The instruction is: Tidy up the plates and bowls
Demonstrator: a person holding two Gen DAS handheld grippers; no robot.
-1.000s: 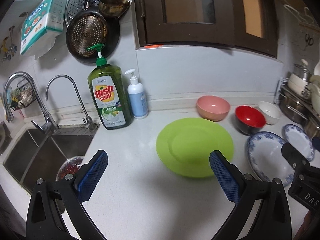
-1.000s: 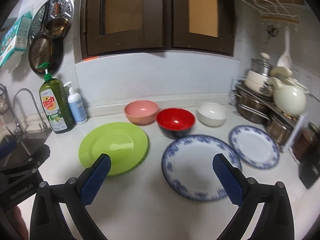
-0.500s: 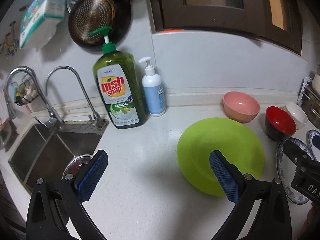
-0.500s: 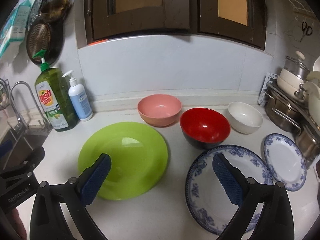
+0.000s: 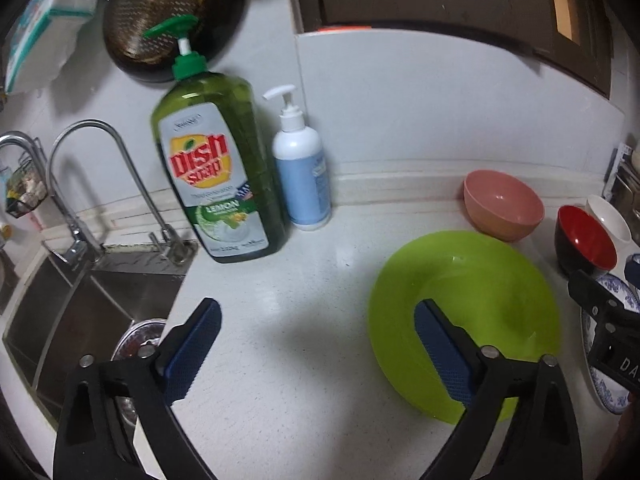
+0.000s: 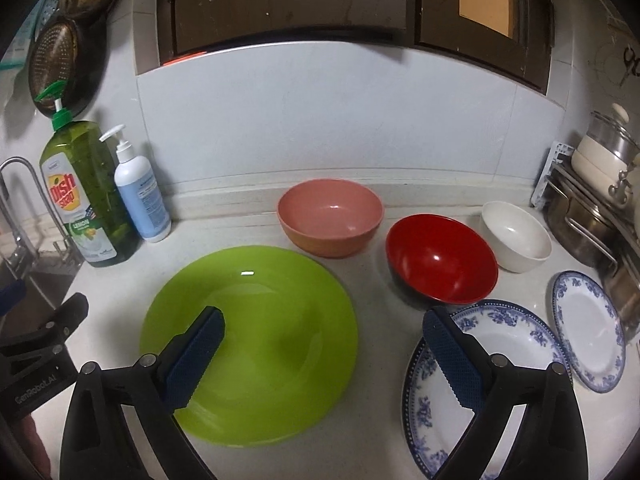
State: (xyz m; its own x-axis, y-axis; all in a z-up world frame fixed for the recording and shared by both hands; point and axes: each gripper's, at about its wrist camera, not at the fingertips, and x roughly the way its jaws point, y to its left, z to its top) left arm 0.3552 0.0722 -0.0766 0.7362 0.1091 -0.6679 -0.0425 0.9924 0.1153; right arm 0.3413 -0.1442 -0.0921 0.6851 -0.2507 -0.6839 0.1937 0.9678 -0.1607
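- While your left gripper [image 5: 316,344] pointed down at a slant toward the white counter [image 5: 280,360], its jaws stood wide with nothing between them; they had just been closing a little, and only bare counter showed in the gap.
- Its right-hand pad [image 5: 440,352] sat in front of the near-left part of the green plate [image 5: 480,300]; whether it touched the plate, I could not tell.
- Your right gripper [image 6: 322,354] was also spread wide and held nothing, tilted down over the counter.
- Its left pad [image 6: 196,356] showed against the green plate [image 6: 260,320], and its right pad [image 6: 452,360] against the rim of the large blue-patterned plate [image 6: 504,336]; contact with either could not be judged.
- In the right wrist view, your left gripper's black body [image 6: 36,360] appeared at the left edge, beside the green plate.
- The green plate lay flat on the counter, with the large blue-patterned plate to its right and the small blue-patterned plate [image 6: 588,328] just beyond that one.
- Behind the plates, the pink bowl [image 6: 330,216], the red bowl [image 6: 440,260] and the white bowl [image 6: 516,236] stood upright in a row, left to right.
- The dish soap bottle [image 5: 216,176] and the white pump bottle [image 5: 302,172] stood by the wall, next to the sink [image 5: 80,304] and its tap [image 5: 100,184].
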